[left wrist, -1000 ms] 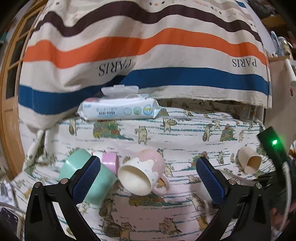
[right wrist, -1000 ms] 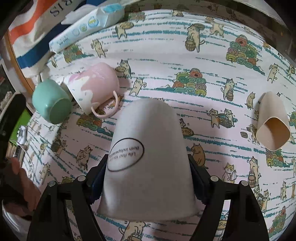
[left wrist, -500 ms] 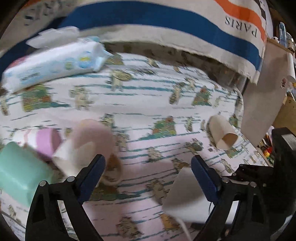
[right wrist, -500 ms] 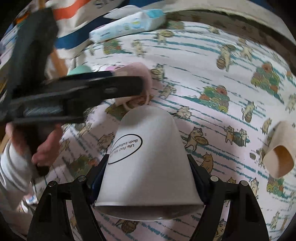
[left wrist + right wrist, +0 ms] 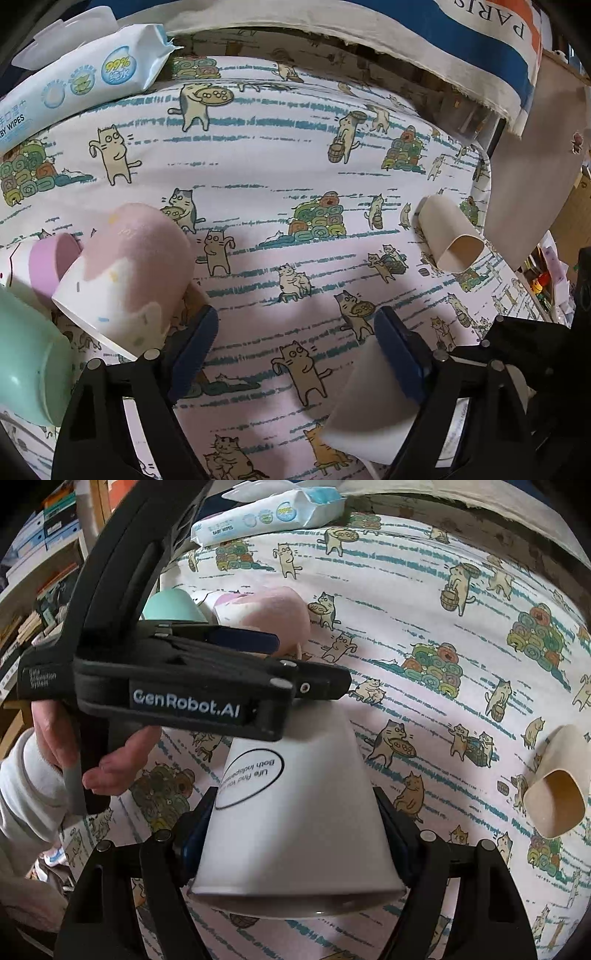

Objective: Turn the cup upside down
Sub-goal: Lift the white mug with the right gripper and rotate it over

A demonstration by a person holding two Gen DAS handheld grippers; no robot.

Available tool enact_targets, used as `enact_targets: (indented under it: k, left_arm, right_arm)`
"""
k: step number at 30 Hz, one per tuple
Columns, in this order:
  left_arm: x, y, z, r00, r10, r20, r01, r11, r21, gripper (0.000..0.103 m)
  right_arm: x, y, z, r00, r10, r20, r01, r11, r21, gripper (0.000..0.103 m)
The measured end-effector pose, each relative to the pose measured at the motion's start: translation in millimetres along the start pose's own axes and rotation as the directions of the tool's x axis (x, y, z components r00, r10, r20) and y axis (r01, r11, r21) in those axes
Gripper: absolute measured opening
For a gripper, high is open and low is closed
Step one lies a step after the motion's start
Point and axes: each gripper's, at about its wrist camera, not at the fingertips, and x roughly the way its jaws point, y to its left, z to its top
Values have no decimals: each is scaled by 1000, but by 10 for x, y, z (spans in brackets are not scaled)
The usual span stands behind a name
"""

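Since a second ago the left gripper (image 5: 291, 354), jaws spread and empty, has swung in beside the white cup (image 5: 295, 812), lower centre of the right view. Right gripper (image 5: 295, 834) pinches its walls near the rim; light, stiff, probably slick.

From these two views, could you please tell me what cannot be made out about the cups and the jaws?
- White cup, right wrist view: its base is hidden behind the left gripper.
- White cup, left wrist view: only part shows, behind a jaw pad.
- Pink mug, both views: handle hidden by the left gripper.
- Green cup, left wrist view: cut off by the edge.
- Right gripper: contact with the cup's far side is hidden.
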Motion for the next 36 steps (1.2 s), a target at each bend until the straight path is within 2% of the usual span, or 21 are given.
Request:
enact_targets:
  k: [2, 4, 8, 13, 16, 18, 21, 24, 27, 30, 36]
  left_arm:
    - [14, -5, -24, 1000, 14, -5, -14, 1000, 10, 83]
    - [20, -3, -62, 1000, 27, -1, -27, 999, 18, 81]
    - [-8, 46, -74, 1000, 14, -10, -14, 1000, -10, 81]
    - [-67, -5, -54, 1000, 20, 0, -20, 1000, 20, 81]
    - [-102, -46, 52, 1000, 9, 21, -10, 1000, 14, 81]
    - [-93, -103, 136, 999, 15, 32, -16, 1000, 23, 81]
    - [10, -238, 207, 1000, 5, 13, -6, 998, 62, 81]
    - [157, -333, 177, 999, -17, -49, 21, 996, 87, 80]
    - [176, -350, 83, 998, -23, -62, 29, 995, 95, 77]
    - [90, -312, 32, 999, 3, -43, 1, 995, 96, 77]
    - [-58, -181, -55, 998, 54, -15, -53, 995, 84, 76]
  right_arm:
    - [2, -6, -10, 1000, -29, -1, 29, 1000, -3, 82]
    - [-16, -29, -33, 999, -51, 4, 51, 999, 3, 88]
    - [-72, -71, -149, 998, -56, -12, 56, 998, 36, 89]
    - [-222, -33, -369, 989, -145, -20, 146, 988, 46, 91]
    - [-312, -64, -481, 983, -182, -10, 182, 978, 102, 92]
    - [-315, -88, -530, 982, -189, -32, 191, 972, 136, 92]
    - [-263, -101, -581, 976, -203, -72, 213, 964, 159, 92]
    - [-215, -162, -652, 965, -241, -102, 256, 950, 178, 92]
    - [-169, -186, -690, 953, -281, -111, 295, 944, 145, 92]
    - [-128, -264, -684, 937, -331, -111, 344, 929, 137, 92]
    - [-59, -575, -580, 930, -351, -108, 366, 904, 221, 92]
